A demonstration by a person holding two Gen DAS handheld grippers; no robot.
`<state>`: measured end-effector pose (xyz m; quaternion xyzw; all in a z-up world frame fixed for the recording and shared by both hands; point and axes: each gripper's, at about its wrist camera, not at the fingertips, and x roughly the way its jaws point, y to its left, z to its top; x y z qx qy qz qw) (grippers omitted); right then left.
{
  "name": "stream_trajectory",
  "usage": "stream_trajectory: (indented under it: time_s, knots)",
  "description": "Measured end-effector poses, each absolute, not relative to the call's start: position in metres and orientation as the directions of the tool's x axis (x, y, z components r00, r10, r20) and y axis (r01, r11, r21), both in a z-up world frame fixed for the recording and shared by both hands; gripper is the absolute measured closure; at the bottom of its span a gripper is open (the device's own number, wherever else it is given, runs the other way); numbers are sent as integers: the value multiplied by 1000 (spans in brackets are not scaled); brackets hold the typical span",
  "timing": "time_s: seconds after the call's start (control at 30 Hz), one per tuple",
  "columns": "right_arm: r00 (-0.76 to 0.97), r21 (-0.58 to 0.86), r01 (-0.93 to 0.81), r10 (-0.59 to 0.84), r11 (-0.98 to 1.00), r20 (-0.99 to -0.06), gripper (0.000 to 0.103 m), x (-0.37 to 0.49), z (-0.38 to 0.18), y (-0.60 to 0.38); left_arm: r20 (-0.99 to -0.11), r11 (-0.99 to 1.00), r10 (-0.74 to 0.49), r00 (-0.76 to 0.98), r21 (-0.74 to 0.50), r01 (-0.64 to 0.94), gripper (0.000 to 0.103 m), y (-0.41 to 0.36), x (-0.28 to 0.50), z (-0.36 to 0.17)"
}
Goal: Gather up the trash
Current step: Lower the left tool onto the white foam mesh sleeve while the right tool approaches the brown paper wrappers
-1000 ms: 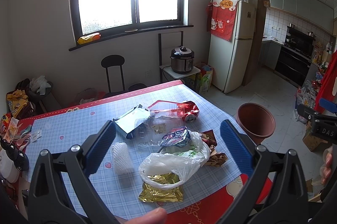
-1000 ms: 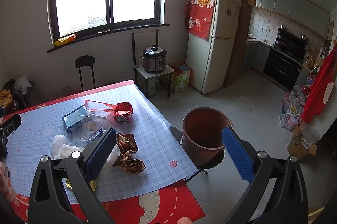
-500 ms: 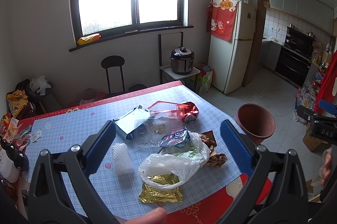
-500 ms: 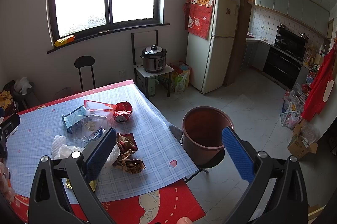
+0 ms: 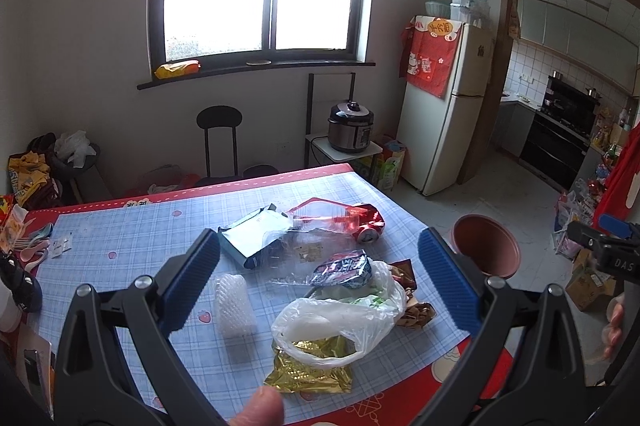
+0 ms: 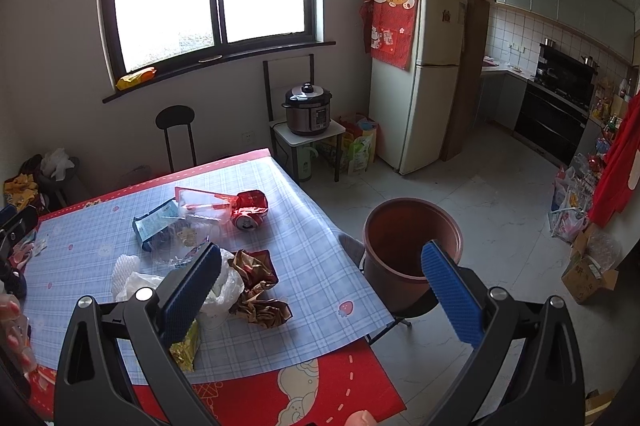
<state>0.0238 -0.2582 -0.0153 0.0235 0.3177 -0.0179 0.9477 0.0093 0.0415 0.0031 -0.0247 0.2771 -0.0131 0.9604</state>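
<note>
Hovering above a table [image 5: 132, 238] covered in blue checked cloth, the left gripper [image 5: 320, 274] has its two blue-padded fingers spread wide, holding nothing. The right gripper [image 6: 320, 290] is likewise spread and empty, raised over the table's near right corner.

A loose pile of trash lies on the near right part of the table. Counted: one crushed red can [image 5: 366, 225] on its side at the far right of the pile; one clear plastic package with red edging [image 5: 316, 212] touching it; one flattened pale blue carton [image 5: 252, 236] to the left; one sheet of clear film [image 5: 298, 258]; one dark blue snack wrapper [image 5: 344, 268]; one white plastic bag [image 5: 340, 318] nearest, lying partly over one gold foil packet [image 5: 310, 370]; crumpled brown-gold wrappers [image 6: 256, 286] just right of the bag; one white foam net sleeve [image 5: 234, 300] just left of it.

One brown bucket [image 6: 412, 246] stands open on the floor, right of the table and apart from the pile. A fingertip [image 5: 260, 406] shows at the near edge of the left view.
</note>
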Motion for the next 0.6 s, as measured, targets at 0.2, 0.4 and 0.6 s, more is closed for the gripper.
stream_trajectory:
  time_s: [0.2, 0.4, 0.6]
  knots:
    - [760, 76, -84, 114, 994, -639, 4, 36, -40, -237, -591, 991, 46, 805, -73, -110, 5, 91, 5, -21]
    - [691, 97, -173, 191, 980, -697, 4, 55, -69, -202, -628, 977, 108, 771, -76, -198, 5, 128, -9, -46]
    - [662, 83, -228, 218, 970, -717, 4, 62, -81, -163, -642, 973, 99, 760, -99, -210, 5, 148, -21, -66]
